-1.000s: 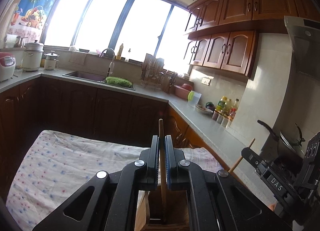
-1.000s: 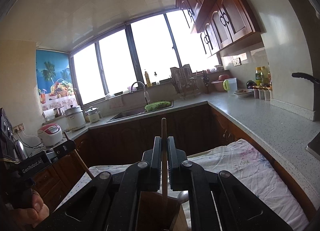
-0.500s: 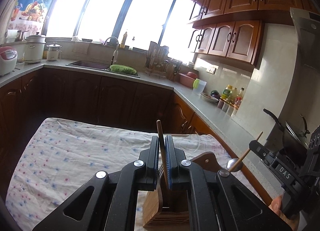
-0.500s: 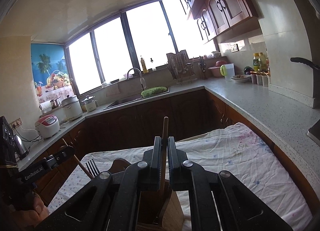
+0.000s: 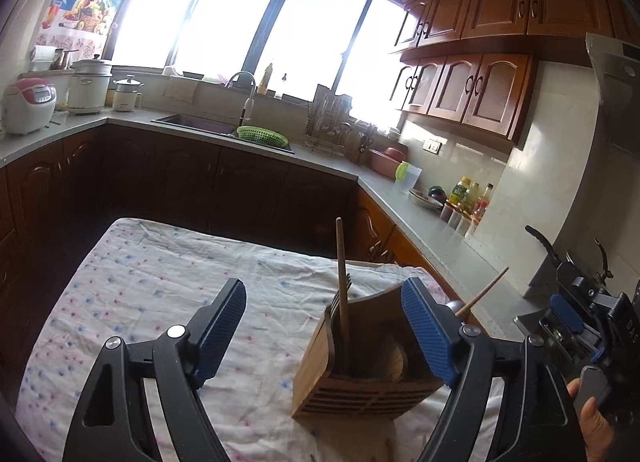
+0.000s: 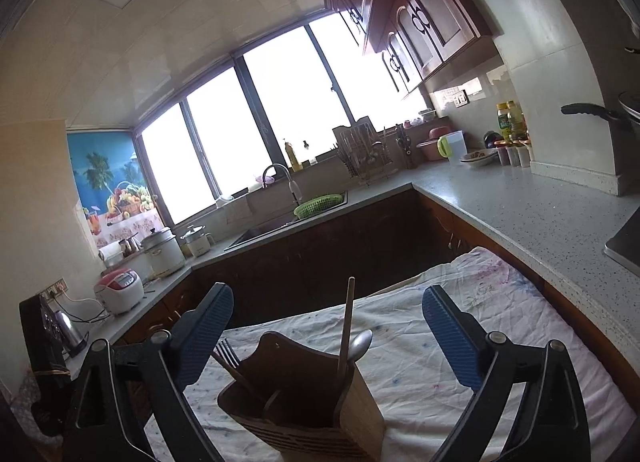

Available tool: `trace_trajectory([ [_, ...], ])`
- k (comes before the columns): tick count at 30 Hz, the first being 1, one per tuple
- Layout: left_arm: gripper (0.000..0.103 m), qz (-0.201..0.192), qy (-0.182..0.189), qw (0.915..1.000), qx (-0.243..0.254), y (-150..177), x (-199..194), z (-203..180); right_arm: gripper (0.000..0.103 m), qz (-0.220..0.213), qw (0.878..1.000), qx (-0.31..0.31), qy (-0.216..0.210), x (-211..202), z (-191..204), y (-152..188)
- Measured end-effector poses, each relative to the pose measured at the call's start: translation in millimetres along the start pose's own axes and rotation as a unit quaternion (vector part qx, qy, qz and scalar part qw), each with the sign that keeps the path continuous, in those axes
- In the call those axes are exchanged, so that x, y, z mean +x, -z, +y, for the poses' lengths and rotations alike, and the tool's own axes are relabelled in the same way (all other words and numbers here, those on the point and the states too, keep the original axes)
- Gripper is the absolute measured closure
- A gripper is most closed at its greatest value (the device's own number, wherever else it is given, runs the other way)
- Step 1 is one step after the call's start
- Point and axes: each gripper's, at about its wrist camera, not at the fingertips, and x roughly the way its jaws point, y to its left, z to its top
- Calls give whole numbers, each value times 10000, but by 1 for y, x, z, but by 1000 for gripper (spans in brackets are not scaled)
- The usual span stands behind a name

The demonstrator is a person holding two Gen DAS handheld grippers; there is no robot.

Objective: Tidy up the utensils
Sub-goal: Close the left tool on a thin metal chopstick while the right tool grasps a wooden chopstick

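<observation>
L gripper (image 5: 322, 328): my jaws wide apart, holding nothing.
R gripper (image 6: 328, 338): also spread, empty.
Holder (image 5: 360, 394): wooden, on the cloth (image 5: 160, 294), near-right of my L jaws, centred btwn R ones.
Fork (image 5: 342, 302) & spoon (image 6: 352, 338): in holder, handles upright.
Nearer: R, I'd say.

"DAS" printed on right gripper (image 5: 570, 326) body, seen in left wrist view.
</observation>
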Motion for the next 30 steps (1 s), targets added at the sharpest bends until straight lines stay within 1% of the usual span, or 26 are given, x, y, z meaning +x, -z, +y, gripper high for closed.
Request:
trace_trajectory([
  [3,21,134,-52,9997,-175,13,-18,5,5,-9,10000,57,-22,-19,-2,6],
  [6,21,283,-90,9990,-322,25,-36,9,4,109,9999,129,-32,-36,-4,19],
  [12,21,553,-178,9973,-446,54,-66,12,4,600,9981,151,68,-56,-11,55],
  [16,21,720,-213,9957,-549,69,-81,11,4,941,9950,294,147,-66,-19,78],
  [25,21,1097,-339,9912,-652,96,-96,10,4,1364,9893,417,315,-84,-31,114],
  [30,21,1309,-399,9889,-585,105,-97,7,4,1607,9847,483,458,-86,-38,134],
])
